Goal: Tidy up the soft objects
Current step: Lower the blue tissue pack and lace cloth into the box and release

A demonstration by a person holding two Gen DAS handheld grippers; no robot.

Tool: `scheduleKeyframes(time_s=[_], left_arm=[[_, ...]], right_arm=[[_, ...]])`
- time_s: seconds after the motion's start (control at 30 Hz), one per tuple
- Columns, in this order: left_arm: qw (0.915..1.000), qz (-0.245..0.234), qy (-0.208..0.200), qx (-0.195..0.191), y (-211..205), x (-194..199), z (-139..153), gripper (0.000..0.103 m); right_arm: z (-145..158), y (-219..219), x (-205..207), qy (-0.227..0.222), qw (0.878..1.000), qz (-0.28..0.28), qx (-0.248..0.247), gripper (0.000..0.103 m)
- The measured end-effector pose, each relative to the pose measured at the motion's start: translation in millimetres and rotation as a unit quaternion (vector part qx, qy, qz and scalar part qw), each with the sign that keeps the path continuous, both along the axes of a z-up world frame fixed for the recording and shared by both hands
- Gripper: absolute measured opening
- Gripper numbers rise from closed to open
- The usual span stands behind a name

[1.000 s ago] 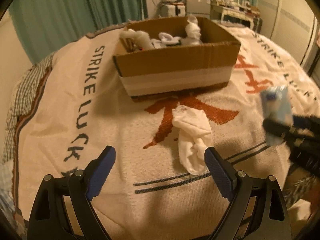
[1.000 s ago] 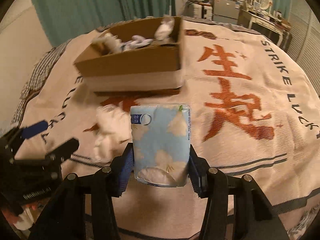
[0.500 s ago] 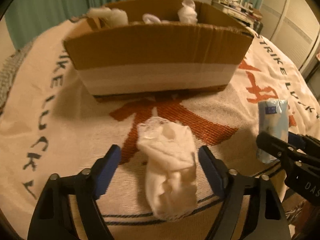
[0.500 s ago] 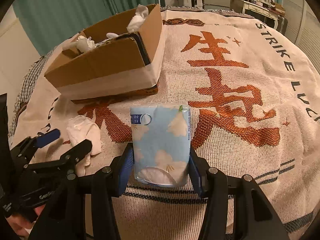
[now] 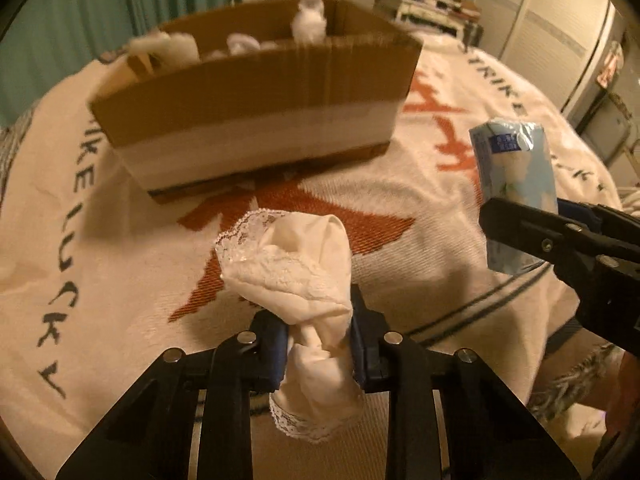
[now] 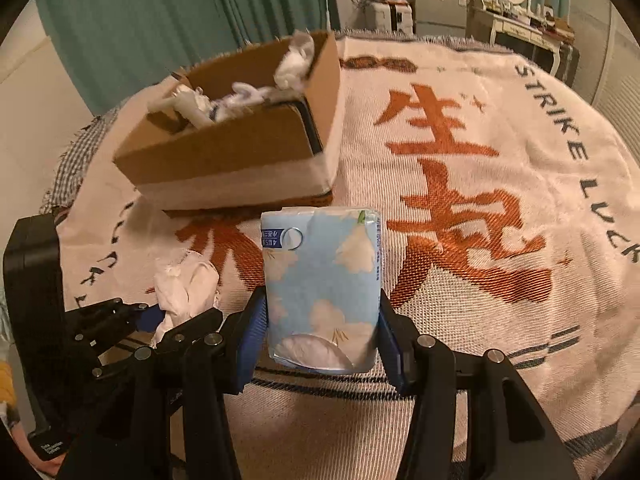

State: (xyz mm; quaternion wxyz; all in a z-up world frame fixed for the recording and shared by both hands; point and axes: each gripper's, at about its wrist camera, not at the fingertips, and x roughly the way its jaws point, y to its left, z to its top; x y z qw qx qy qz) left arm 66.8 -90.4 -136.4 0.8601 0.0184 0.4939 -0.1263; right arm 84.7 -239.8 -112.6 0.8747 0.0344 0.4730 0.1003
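Note:
My left gripper is shut on a white lace-trimmed sock and holds it above the blanket; it also shows in the right wrist view. My right gripper is shut on a light blue tissue pack, upright between the pads; the pack shows at the right of the left wrist view. A cardboard box with several white soft items inside stands ahead of both grippers, also in the right wrist view.
A cream blanket with orange characters and "STRIKE LUCKY" lettering covers the bed. Teal curtains hang behind the box. Furniture and clutter stand at the far back right.
My left gripper moved over the white sock, shut on it and lifted it off the blanket. My right gripper kept hold of the tissue pack and rose a little.

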Motion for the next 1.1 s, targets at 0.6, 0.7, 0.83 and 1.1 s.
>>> scheduleKeyframes(time_s=[0.6, 0.7, 0.83, 1.1], left_arm=[[0.9902, 0.0, -0.14, 0.004, 36.7, -19.2, 142.9, 0.025], [0.9888, 0.012, -0.149, -0.006, 48.2, 3.3, 155.1, 0.025], [0.9875, 0.025, -0.156, -0.006, 57.6, 45.2, 156.8, 0.025], [0.9921, 0.019, -0.124, -0.001, 53.3, 121.9, 111.2, 0.025]], right_arm=[[131.6, 18.1, -27.6, -0.104, 0.994, 0.033, 0.018, 0.05], [150.2, 25.6, -7.6, -0.122, 0.992, 0.044, 0.014, 0.05], [159.7, 36.8, 33.4, -0.13, 0.99, 0.055, 0.016, 0.05], [115.6, 49.9, 125.8, -0.093, 0.994, 0.059, 0.021, 0.05]])
